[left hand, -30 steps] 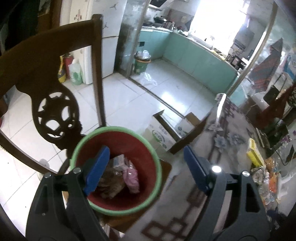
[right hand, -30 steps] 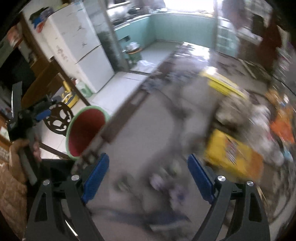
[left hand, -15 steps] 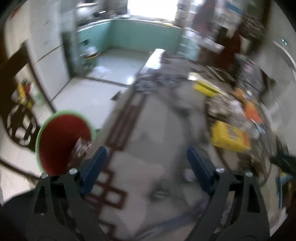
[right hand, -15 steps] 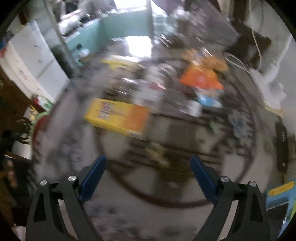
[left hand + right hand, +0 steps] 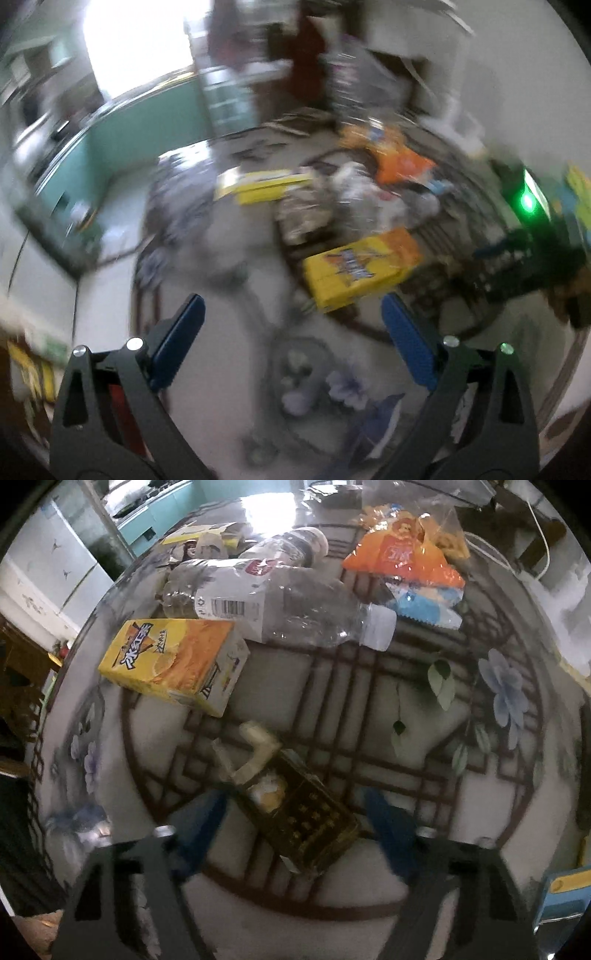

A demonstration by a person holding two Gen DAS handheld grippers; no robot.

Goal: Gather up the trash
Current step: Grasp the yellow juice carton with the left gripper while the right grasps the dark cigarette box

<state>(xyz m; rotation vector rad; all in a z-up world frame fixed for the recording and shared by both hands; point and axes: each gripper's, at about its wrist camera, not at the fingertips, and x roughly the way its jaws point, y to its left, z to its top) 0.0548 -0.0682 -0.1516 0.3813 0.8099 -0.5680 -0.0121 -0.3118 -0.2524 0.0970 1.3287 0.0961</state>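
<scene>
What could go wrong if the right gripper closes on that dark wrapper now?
1. The dark wrapper lies diagonally between the open right gripper, so the fingers may catch only a corner and it could slip out.
2. The pale scrap at its far end may stay behind.
3. The left wrist view is blurred, so the left gripper is poorly placed to help.

We see bare patterned tabletop (image 5: 369, 709) ahead of our right gripper (image 5: 295, 830), whose blue pads stand wide apart on either side of a dark gold-printed carton (image 5: 310, 819) with a torn-open pale flap. Farther on, a yellow-orange drink box (image 5: 173, 661), a clear plastic bottle lying on its side (image 5: 280, 602) and an orange snack bag (image 5: 406, 557) crowd the far half. The left view is blurred.
</scene>
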